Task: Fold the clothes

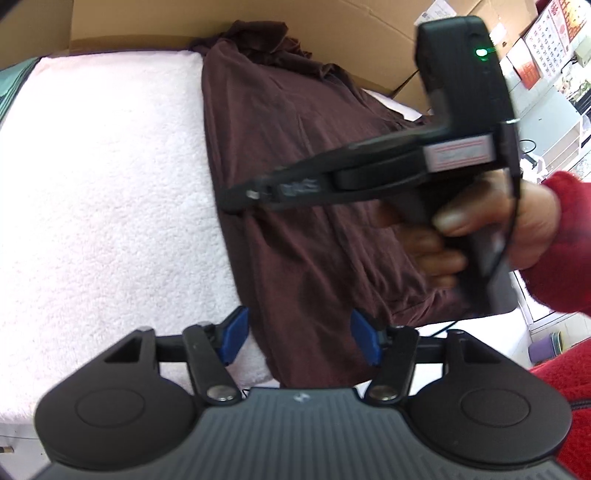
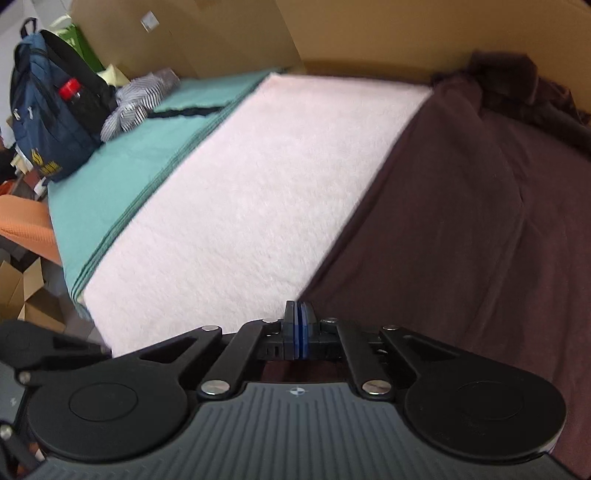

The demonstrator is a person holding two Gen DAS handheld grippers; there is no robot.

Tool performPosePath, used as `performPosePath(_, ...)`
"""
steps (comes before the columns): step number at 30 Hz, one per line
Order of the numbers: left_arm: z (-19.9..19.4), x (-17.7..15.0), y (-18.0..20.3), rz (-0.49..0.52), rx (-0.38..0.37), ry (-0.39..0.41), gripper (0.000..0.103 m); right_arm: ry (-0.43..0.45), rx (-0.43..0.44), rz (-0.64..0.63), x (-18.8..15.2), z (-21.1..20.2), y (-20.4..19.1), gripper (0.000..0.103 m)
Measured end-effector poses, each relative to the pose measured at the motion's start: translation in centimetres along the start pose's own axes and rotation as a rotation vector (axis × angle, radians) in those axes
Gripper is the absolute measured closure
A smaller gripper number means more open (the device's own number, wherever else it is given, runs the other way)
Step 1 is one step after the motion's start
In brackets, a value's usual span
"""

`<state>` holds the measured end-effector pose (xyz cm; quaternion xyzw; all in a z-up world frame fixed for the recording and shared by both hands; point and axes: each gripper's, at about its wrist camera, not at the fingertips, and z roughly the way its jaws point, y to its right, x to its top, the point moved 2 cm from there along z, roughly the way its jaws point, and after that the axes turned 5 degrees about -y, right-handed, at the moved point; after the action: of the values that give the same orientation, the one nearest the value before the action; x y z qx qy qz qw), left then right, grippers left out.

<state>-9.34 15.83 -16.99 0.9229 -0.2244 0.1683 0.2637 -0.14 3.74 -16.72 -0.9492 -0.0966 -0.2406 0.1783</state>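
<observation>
A maroon garment (image 1: 295, 147) lies spread along the right part of a white fleece blanket (image 1: 110, 184), with its top bunched against the cardboard behind. My left gripper (image 1: 301, 336) is open at the garment's near left corner; the cloth lies between its blue pads (image 1: 236, 332), and I see no squeeze. My right gripper (image 1: 227, 201), held by a hand (image 1: 532, 221) in a red sleeve, reaches across to the garment's left edge. In the right wrist view its jaws (image 2: 297, 314) are shut, with the edge of the maroon garment (image 2: 461, 221) at the tips.
Cardboard walls (image 2: 369, 33) stand behind the white blanket (image 2: 258, 184). A teal sheet (image 2: 122, 177) lies left of it, bearing a blue backpack (image 2: 48, 110) and a striped cloth (image 2: 136, 99). Shelves and papers (image 1: 554, 55) fill the far right.
</observation>
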Motion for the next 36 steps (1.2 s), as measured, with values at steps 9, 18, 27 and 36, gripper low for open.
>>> performPosePath(9,0.4,-0.5,1.4,0.066,0.021,-0.015,0.058,0.053,0.056,0.097,0.5,-1.3,1.3,0.092)
performPosePath(18,0.3,-1.4,1.2,0.062,0.029,-0.062,0.060,-0.021,-0.005,0.093,-6.3,-5.4,2.9,0.086)
performPosePath(27,-2.9,-2.5,0.1,-0.021,0.028,-0.076,0.057,-0.082,0.117,0.145,-9.2,-7.9,2.6,0.068)
performPosePath(36,-2.2,-3.0,2.5,-0.007,0.123,-0.034,0.097,-0.068,0.195,0.103,-10.4,-8.5,2.2,0.101)
